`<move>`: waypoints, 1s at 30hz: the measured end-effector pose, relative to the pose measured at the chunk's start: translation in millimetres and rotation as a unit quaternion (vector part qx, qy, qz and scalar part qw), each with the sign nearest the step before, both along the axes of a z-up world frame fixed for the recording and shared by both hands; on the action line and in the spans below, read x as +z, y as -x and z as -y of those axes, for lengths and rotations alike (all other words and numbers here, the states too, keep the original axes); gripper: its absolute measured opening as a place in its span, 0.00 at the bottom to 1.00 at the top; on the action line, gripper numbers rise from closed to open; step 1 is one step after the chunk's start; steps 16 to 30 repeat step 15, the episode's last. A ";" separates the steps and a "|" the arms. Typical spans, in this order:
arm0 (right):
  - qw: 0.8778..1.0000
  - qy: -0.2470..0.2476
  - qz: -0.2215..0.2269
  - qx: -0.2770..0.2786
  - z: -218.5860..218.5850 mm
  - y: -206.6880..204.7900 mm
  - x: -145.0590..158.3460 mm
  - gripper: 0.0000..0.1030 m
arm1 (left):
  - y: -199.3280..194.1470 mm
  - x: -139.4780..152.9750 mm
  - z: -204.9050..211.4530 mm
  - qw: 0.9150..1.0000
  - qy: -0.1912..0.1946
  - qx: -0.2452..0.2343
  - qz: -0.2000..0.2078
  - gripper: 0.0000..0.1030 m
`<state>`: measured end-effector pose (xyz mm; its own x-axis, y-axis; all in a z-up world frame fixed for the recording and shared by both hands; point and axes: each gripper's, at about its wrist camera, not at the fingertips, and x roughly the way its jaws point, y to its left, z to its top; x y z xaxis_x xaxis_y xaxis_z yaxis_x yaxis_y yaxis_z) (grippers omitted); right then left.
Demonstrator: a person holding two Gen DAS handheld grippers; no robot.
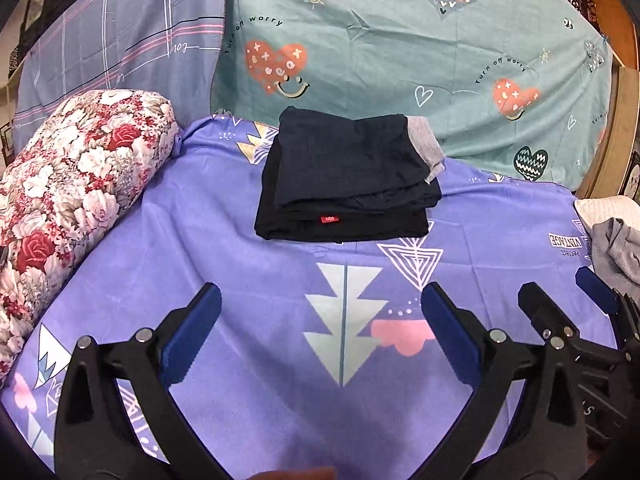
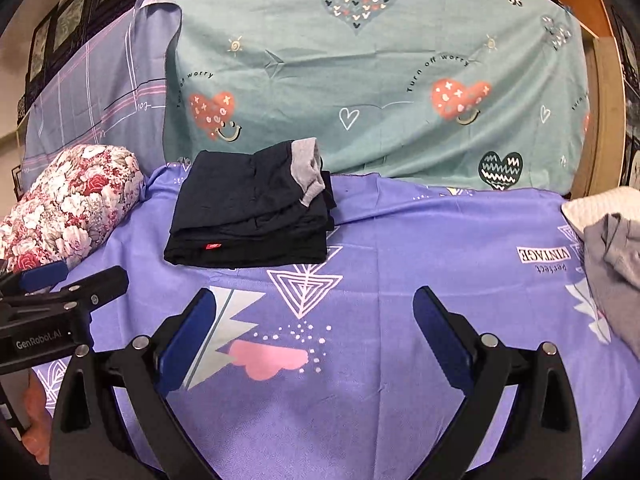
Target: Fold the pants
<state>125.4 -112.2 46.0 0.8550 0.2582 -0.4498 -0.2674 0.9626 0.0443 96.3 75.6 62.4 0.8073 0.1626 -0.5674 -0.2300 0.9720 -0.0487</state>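
Observation:
Dark navy pants (image 1: 344, 180) with a grey waistband and a small red label lie folded in a compact stack on the purple patterned sheet (image 1: 248, 280). They also show in the right wrist view (image 2: 252, 216), at the left. My left gripper (image 1: 320, 304) is open and empty, hovering over the sheet in front of the pants. My right gripper (image 2: 314, 308) is open and empty, to the right of the pants and apart from them. The right gripper shows at the right edge of the left wrist view (image 1: 568, 292). The left gripper shows at the left edge of the right wrist view (image 2: 76, 280).
A floral rolled quilt (image 1: 68, 188) lies along the left. A teal heart-print sheet (image 1: 400, 60) covers the back. A grey garment (image 2: 616, 256) and a white cloth (image 2: 600, 204) lie at the right edge.

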 end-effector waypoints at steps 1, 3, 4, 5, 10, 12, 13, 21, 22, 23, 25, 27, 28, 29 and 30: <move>1.000 -0.003 0.000 -0.002 1.3 2.3 -1.6 0.96 | 3.2 -0.2 1.2 1.000 -0.004 0.006 0.007 0.98; 1.000 -0.009 -0.001 -0.003 4.2 4.5 -5.8 0.96 | 6.8 -0.4 2.8 1.000 -0.012 0.015 0.016 0.98; 1.000 -0.013 -0.004 0.000 5.5 4.6 -9.2 0.96 | 6.6 -1.7 3.3 1.000 -0.012 0.015 0.013 0.98; 1.000 -0.015 -0.007 0.003 6.1 5.0 -12.1 0.96 | 5.7 -2.7 3.0 1.000 -0.009 0.013 0.009 0.98; 1.000 -0.014 -0.010 0.012 5.2 8.2 -19.9 0.96 | -1.1 -11.7 7.1 1.000 -0.014 0.003 -0.005 0.98; 1.000 -0.017 -0.017 0.016 5.4 7.9 -22.8 0.96 | -3.2 -16.5 6.8 1.000 -0.012 0.004 -0.007 0.98; 1.000 -0.016 -0.019 0.016 5.5 7.1 -24.0 0.96 | -4.8 -19.2 6.3 1.000 -0.010 0.004 -0.009 0.98; 1.000 -0.013 -0.020 0.013 5.4 6.1 -26.2 0.96 | -9.2 -27.1 6.1 1.000 -0.013 0.009 -0.019 0.98; 1.000 -0.013 -0.020 0.013 5.4 6.1 -26.2 0.96 | -9.2 -27.1 6.1 1.000 -0.013 0.009 -0.019 0.98; 1.000 -0.013 -0.020 0.013 5.4 6.1 -26.2 0.96 | -9.2 -27.1 6.1 1.000 -0.013 0.009 -0.019 0.98; 1.000 -0.013 -0.020 0.013 5.4 6.1 -26.2 0.96 | -9.2 -27.1 6.1 1.000 -0.013 0.009 -0.019 0.98; 1.000 -0.013 -0.020 0.013 5.4 6.1 -26.2 0.96 | -9.2 -27.1 6.1 1.000 -0.013 0.009 -0.019 0.98; 1.000 -0.013 -0.020 0.013 5.4 6.1 -26.2 0.96 | -9.2 -27.1 6.1 1.000 -0.013 0.009 -0.019 0.98; 1.000 -0.013 -0.020 0.013 5.4 6.1 -26.2 0.96 | -9.2 -27.1 6.1 1.000 -0.013 0.009 -0.019 0.98; 1.000 -0.013 -0.020 0.013 5.4 6.1 -26.2 0.96 | -9.2 -27.1 6.1 1.000 -0.013 0.009 -0.019 0.98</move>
